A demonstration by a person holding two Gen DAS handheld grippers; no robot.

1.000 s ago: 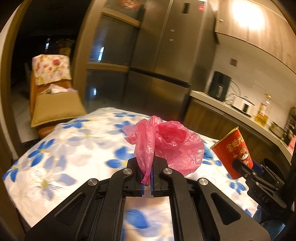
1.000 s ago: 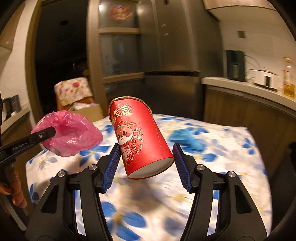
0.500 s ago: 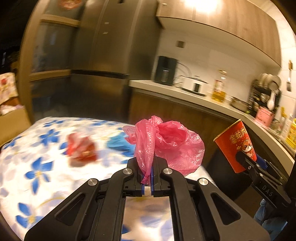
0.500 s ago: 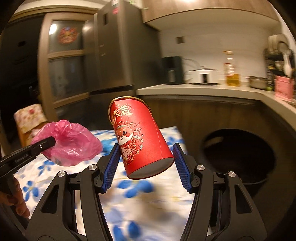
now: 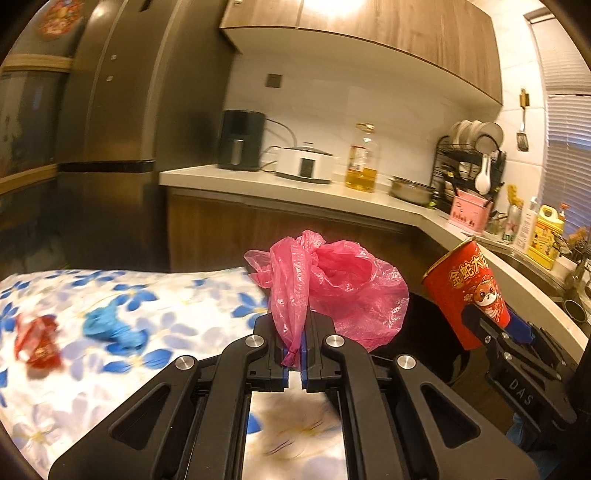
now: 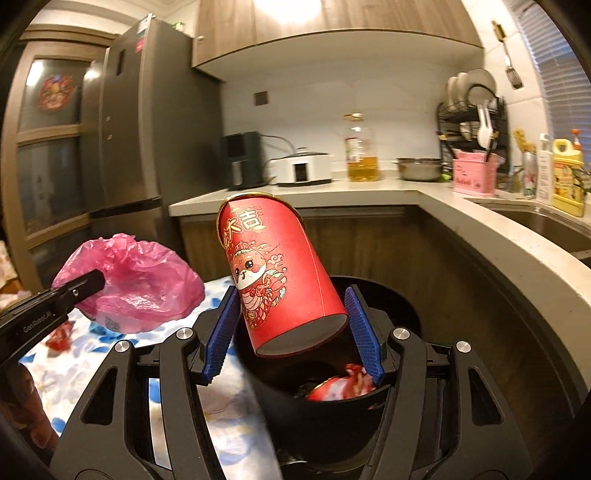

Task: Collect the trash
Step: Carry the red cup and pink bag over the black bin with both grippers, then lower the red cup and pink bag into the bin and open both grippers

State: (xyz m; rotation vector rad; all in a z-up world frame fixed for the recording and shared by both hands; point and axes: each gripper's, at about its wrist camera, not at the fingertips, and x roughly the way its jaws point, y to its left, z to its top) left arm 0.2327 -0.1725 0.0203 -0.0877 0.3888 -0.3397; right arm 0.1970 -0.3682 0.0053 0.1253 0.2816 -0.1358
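A warm-lit kitchen is seen: wood-grain wall cabinets (image 5: 388,33) are hung over a pale L-shaped counter (image 6: 369,194), a tall grey fridge (image 6: 147,122) is set at the left, and a window blind (image 5: 567,147) is glimpsed at far right.

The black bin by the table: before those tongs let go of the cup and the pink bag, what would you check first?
1. Red cup gripped by the right tongs: ok, blue pads press both sides.
2. Cup over the black bin: ok, its base hangs above the opening.
3. Pink bag pinched in the left tongs: ok.
4. Bag over the bin: not ok, it appears to hang over the flowered tablecloth.
5. Room in the bin: ok, only some red trash shows inside.
6. Table finished: not ok, a red wrapper and a blue scrap remain.
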